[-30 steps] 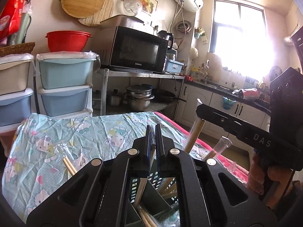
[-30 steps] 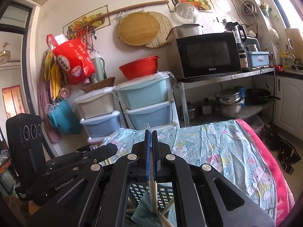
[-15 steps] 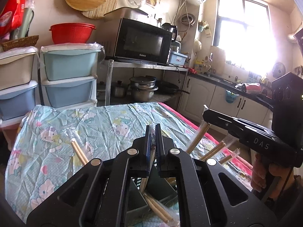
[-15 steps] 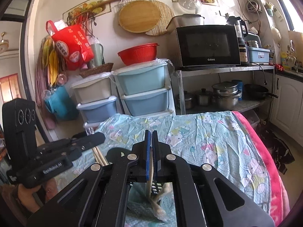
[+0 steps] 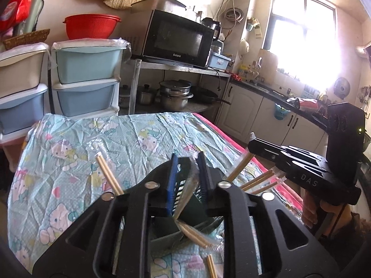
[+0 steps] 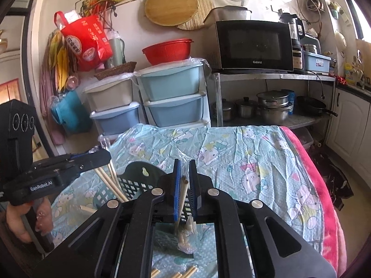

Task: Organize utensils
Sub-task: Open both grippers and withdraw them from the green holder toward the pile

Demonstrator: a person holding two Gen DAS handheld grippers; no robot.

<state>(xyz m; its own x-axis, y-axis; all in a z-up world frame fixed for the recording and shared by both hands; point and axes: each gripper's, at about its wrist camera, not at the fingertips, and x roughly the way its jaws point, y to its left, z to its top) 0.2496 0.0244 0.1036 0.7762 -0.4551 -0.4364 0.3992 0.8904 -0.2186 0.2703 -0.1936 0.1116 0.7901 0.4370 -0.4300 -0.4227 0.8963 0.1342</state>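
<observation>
Left gripper (image 5: 186,180) sits low centre in its own view, and its fingers have just been parting: a plastic-wrapped pair of chopsticks (image 5: 185,199) slants loosely through the gap, no longer squeezed, its lower end dropping toward the dark green utensil basket (image 5: 185,210) right below. Over in the right wrist view, the right gripper (image 6: 184,180) is also low centre, its fingers just easing apart too, yet a second wrapped pair (image 6: 184,192) stands nearly upright between the blue pads, which sit right against it. More wrapped chopsticks (image 5: 109,176) lean out of the basket at left of the left view. All this rests on a cartoon-print cloth (image 5: 139,139) covering the surface.
</observation>
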